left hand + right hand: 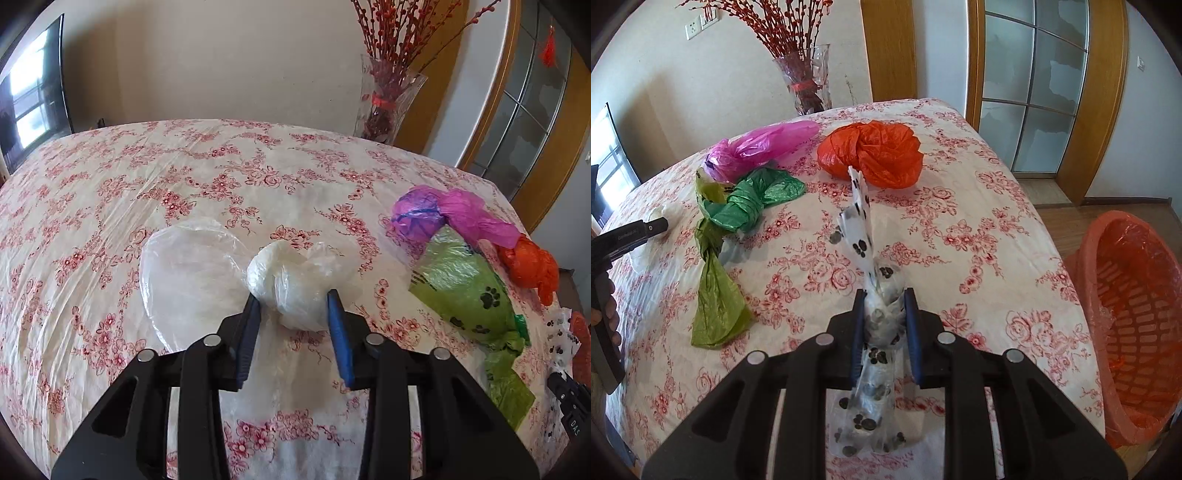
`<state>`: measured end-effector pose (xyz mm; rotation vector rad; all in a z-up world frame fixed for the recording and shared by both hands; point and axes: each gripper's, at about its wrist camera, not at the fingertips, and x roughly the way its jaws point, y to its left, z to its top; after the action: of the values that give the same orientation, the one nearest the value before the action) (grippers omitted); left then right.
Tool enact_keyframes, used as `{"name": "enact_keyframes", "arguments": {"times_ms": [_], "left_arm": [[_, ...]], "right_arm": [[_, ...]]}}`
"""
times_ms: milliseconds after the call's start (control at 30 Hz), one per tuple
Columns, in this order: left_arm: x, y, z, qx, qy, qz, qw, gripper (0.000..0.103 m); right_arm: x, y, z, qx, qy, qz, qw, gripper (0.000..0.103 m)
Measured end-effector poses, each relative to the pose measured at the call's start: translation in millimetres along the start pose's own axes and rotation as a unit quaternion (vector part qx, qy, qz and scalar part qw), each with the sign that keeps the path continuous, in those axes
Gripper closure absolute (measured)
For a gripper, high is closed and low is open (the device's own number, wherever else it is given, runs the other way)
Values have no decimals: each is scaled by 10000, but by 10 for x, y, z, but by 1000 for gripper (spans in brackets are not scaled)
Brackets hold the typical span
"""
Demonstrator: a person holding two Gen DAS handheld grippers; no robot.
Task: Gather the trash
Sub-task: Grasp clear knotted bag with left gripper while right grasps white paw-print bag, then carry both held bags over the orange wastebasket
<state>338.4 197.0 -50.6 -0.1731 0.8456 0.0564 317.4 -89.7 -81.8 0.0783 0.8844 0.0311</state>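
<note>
Trash: the left gripper (293, 301) pinches a white bag (295, 280) at the worktop's (110, 206) centre; the right gripper (884, 306) clamps a paw-print bag (875, 314). Thin plastic may slip before the basket (1126, 314) at three o'clock.

Home room, floral tablecloth (184, 177), vase (807, 79) (berry branches), wooden doorframe (1104, 99)

The desk (110, 206) is covered in a glossy, wrinkled plastic sheet over floral cloth, and on it lie thin crinkled plastic bags: a milky translucent white bag (295, 280), a shiny orange bag (875, 155), a pink bag (761, 144) and a paw-printed clear bag (882, 317). The jaws are matt black plastic with blue rubbery pads (340, 332). The laundry basket (1137, 295) is slotted orange plastic, beside a varnished wooden door frame (1104, 92) and a glass vase (809, 81).
</note>
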Motion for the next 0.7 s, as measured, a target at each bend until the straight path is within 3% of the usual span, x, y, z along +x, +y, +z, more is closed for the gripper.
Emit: {"name": "enact_keyframes", "arguments": {"times_ms": [300, 700], "left_arm": [[-306, -189, -95, 186, -185, -209, 9994, 71], [-943, -1043, -339, 867, -469, -1135, 9886, 71]], "right_arm": [[-248, -122, -41, 98, -207, 60, 9997, 83], [-731, -509, -129, 434, -683, 48, 9967, 83]]}}
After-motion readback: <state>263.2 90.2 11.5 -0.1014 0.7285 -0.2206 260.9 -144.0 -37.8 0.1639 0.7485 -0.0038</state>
